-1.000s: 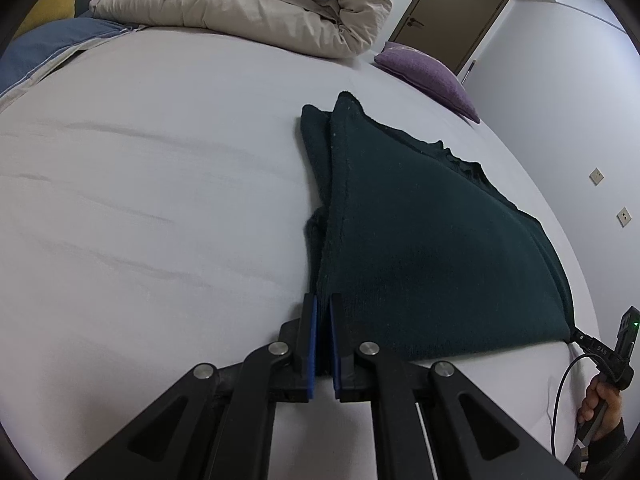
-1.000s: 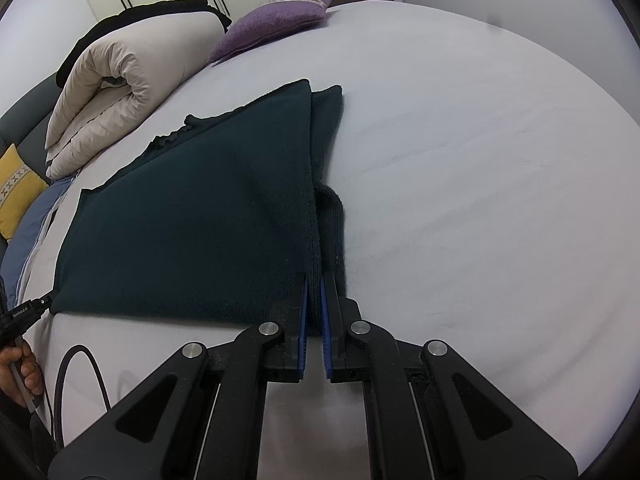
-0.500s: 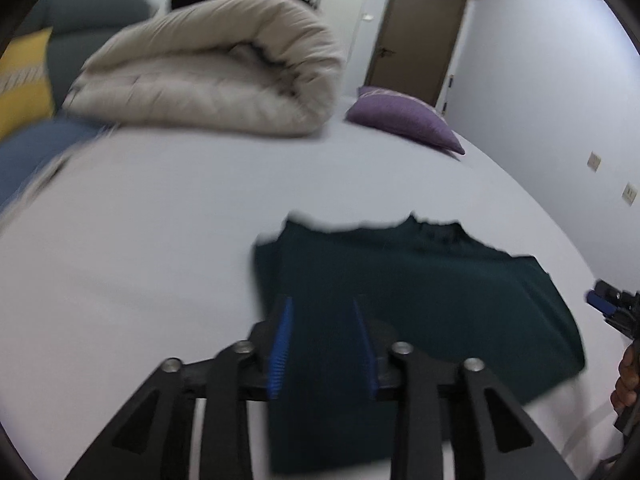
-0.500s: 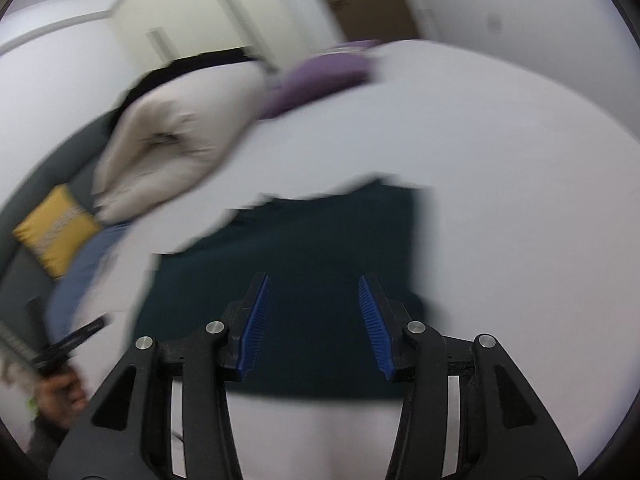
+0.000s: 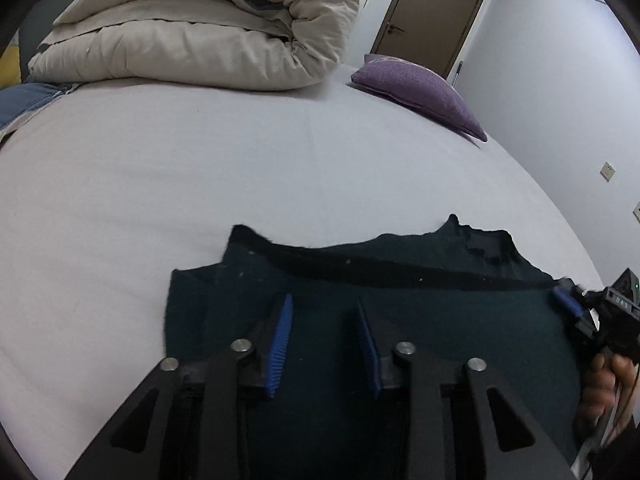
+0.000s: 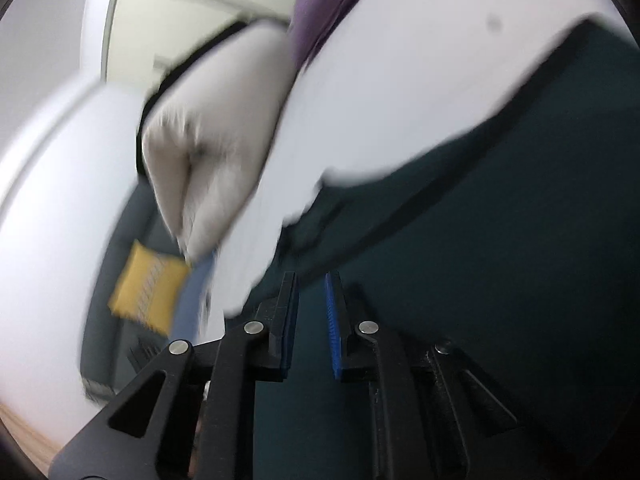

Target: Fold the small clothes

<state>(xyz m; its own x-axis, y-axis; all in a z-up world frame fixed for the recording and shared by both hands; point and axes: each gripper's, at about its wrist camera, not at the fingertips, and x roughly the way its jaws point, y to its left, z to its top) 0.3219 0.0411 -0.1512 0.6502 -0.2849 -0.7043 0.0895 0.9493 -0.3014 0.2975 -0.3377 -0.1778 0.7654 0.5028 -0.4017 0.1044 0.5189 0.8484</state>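
One dark teal knitted garment lies folded on the pale bed sheet, its long axis running side to side across the left wrist view, parallel to the near edge of the bed. Its far edge is uneven, with a small peak toward the right and a squared corner at the left; a darker band crosses it lengthwise where one layer overlaps another. A narrower under-layer shows at the left end, stepping out beyond the top layer. The knit looks soft and matte, with a few pale specks of lint.

The left gripper hovers over the left part of the garment with its blue-padded fingers spread wide apart and nothing between them; whether the tips touch the cloth cannot be told. At the right end of the garment the right gripper comes in from the side, with the person's hand behind it.

The right wrist view is tilted and badly blurred. There the right gripper shows a moderate gap between its pads, holding nothing, with the garment filling the space below and to the right of the fingers.

Beyond the garment sit a rolled beige duvet and a purple pillow.
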